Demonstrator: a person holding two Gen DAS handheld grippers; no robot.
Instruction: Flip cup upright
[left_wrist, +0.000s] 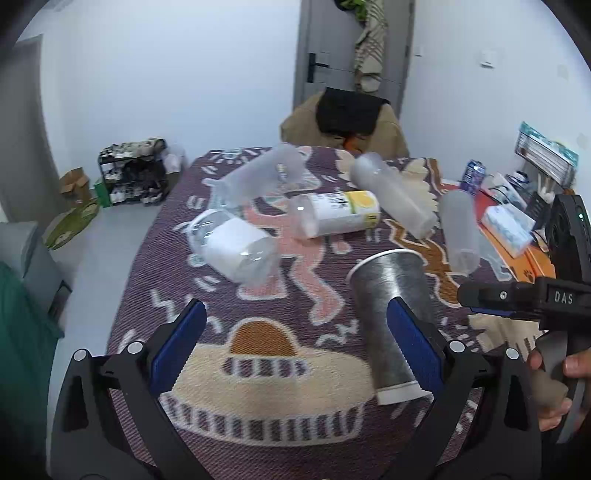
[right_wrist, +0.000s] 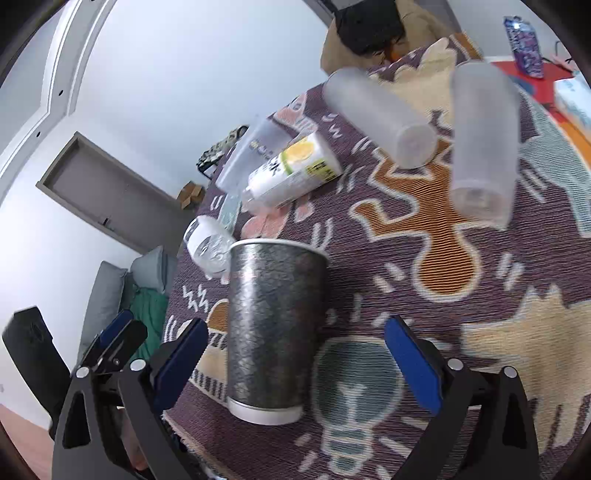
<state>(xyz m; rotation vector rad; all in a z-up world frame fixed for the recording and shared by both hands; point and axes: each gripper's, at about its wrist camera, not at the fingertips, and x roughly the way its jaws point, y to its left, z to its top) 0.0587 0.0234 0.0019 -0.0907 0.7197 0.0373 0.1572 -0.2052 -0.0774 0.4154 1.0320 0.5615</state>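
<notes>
A dark grey, crackle-patterned paper cup with a white rim (right_wrist: 275, 328) stands upright on the purple patterned cloth-covered table (left_wrist: 258, 435), near its front edge; its inside cannot be seen. Farther back, toward the table's middle and far edge, lie several tipped containers: a clear plastic cup with a white sleeve (left_wrist: 236, 245), a white cup with a yellow lemon label (left_wrist: 338, 212), and three frosted translucent tumblers (left_wrist: 393, 194), (left_wrist: 458, 229), (left_wrist: 258, 175), all apparently empty.

The left gripper (left_wrist: 299, 341) hovers low with its blue-padded jaws spread wide, the cup just inside its right finger. The right gripper (right_wrist: 295, 363) has its jaws wide apart too, straddling the cup without touching it. In the left view, a hand (left_wrist: 554, 384) grasps the right gripper's handle at the frame's edge, partly cut off.
</notes>
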